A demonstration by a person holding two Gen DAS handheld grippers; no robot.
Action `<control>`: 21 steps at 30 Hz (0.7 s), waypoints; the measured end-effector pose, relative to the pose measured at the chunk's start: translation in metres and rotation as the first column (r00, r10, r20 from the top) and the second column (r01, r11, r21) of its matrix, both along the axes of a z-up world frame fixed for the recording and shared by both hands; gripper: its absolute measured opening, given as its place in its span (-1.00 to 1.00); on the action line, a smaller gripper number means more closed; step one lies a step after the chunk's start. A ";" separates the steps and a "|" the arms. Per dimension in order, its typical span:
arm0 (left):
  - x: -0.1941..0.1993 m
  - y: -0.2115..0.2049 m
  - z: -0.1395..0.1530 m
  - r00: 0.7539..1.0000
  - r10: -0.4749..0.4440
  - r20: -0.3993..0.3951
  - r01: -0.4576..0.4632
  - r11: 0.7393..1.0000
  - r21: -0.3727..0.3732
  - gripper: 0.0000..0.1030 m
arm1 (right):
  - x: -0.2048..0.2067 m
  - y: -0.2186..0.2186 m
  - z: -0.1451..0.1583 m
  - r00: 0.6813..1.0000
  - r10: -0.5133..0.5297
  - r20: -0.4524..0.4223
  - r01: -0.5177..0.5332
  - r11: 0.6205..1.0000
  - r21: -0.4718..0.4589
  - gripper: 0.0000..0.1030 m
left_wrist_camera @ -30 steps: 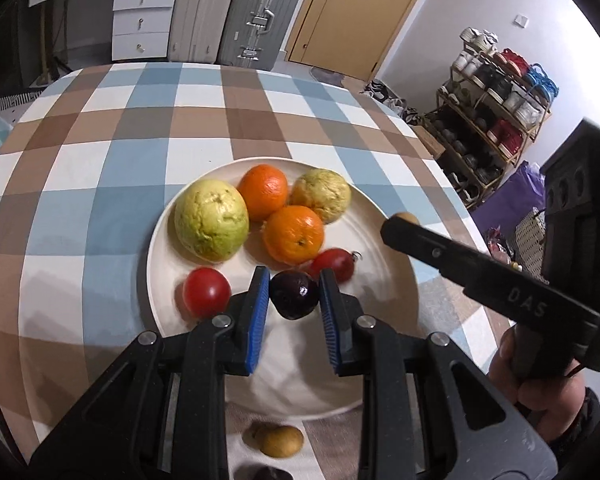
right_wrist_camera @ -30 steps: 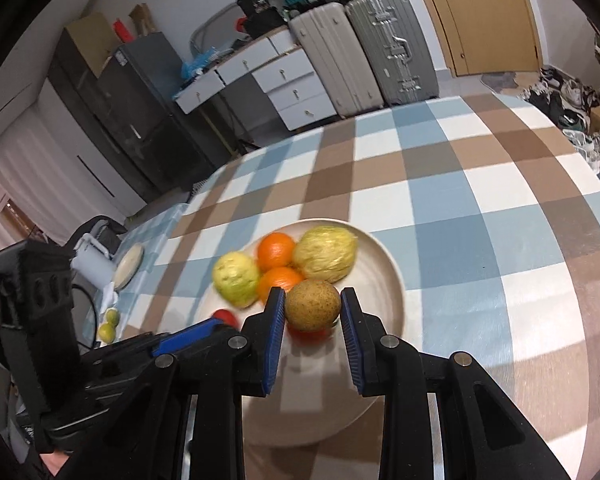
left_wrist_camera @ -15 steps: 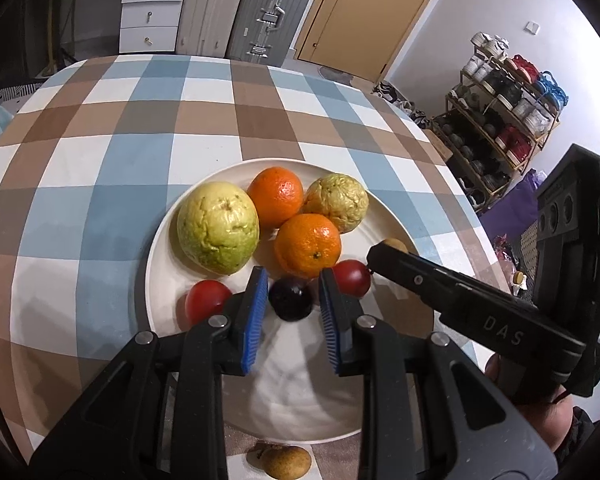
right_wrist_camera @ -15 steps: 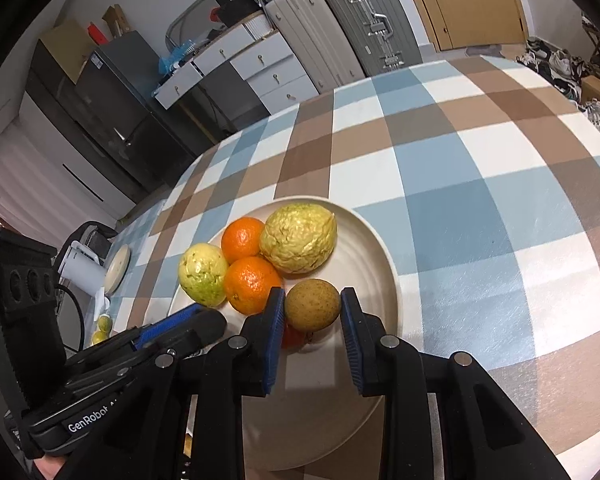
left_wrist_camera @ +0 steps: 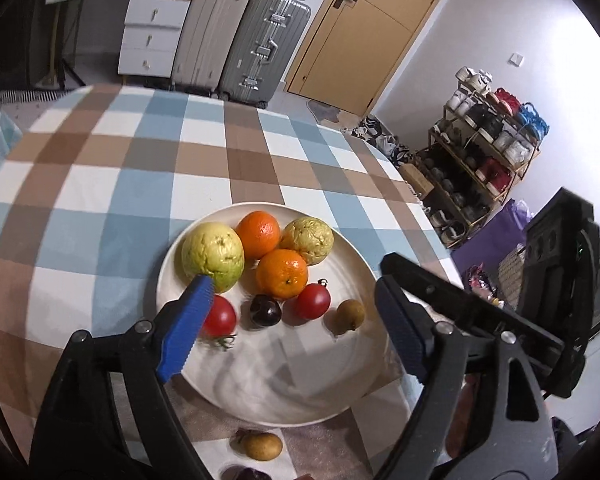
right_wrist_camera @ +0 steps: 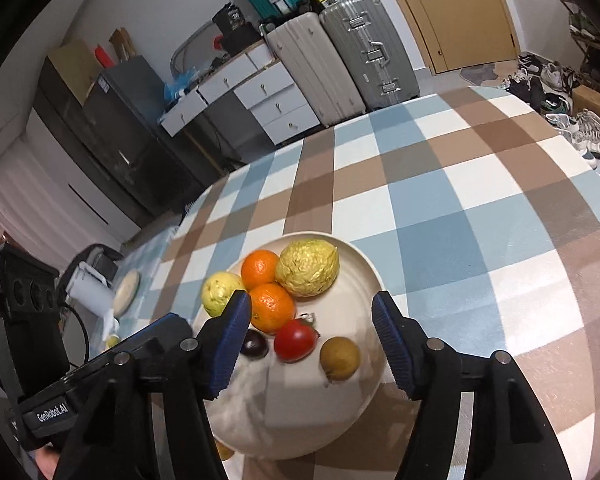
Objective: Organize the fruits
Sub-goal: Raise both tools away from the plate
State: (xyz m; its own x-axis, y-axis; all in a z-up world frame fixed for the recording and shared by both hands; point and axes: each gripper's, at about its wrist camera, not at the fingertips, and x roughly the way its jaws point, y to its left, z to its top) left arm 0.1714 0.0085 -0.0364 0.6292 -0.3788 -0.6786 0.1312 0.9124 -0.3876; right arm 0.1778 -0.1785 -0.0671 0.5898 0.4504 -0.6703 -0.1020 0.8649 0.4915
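Left gripper (left_wrist_camera: 288,328): jaws spread wide and holding nothing, hanging over the near half of the plate; the dark plum lies on the plate between and below its blue pads, free of them.
Right gripper (right_wrist_camera: 312,344): jaws likewise wide apart and empty, above the plate's near right side; the small brown pear sits on the plate under it, touching neither pad.
Why so held: judged from the open jaws directly over loose fruit, each gripper seems to be at a release point, with both small fruits resting on the plate.
Plate (left_wrist_camera: 340,392): cream, round, on the checked bench (left_wrist_camera: 148,184); its near half is bare.
Back cluster: yellow-green guava (left_wrist_camera: 213,256), two oranges (left_wrist_camera: 282,278), and a paler wrinkled guava (left_wrist_camera: 307,240), packed touching one another.
Front row: tomato (left_wrist_camera: 219,321), dark plum (left_wrist_camera: 265,310), second tomato (left_wrist_camera: 314,300), brown pear (left_wrist_camera: 350,316), side by side with small gaps.
Left outside: another brown pear (left_wrist_camera: 262,445) on the bench just off the plate's near rim, beside a dark fruit cut off by the frame edge.
Progress: most fruit gathered; these two likely remain.
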 end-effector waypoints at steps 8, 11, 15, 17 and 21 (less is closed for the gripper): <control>-0.025 0.000 0.015 0.999 0.015 0.046 -0.019 0.995 0.102 0.62 | -0.017 -0.008 0.018 0.999 -0.023 0.034 0.024 1.000 -0.005 0.44; -0.036 0.000 0.020 0.998 0.019 0.062 -0.028 0.989 0.146 0.64 | -0.028 -0.007 0.024 0.999 -0.003 0.050 0.004 1.000 -0.015 0.61; -0.057 0.001 0.029 0.996 0.045 0.081 -0.059 0.983 0.172 0.83 | -0.049 -0.002 0.035 0.996 0.027 0.081 -0.023 0.999 -0.049 0.71; -0.072 0.003 0.037 0.992 0.053 0.111 -0.072 0.983 0.168 0.97 | -0.060 0.000 0.042 0.994 0.041 0.098 -0.036 0.998 -0.057 0.71; -0.101 0.010 0.050 0.985 0.070 0.160 -0.100 0.977 0.188 0.98 | -0.079 -0.001 0.057 0.989 0.035 0.143 -0.027 0.998 -0.055 0.91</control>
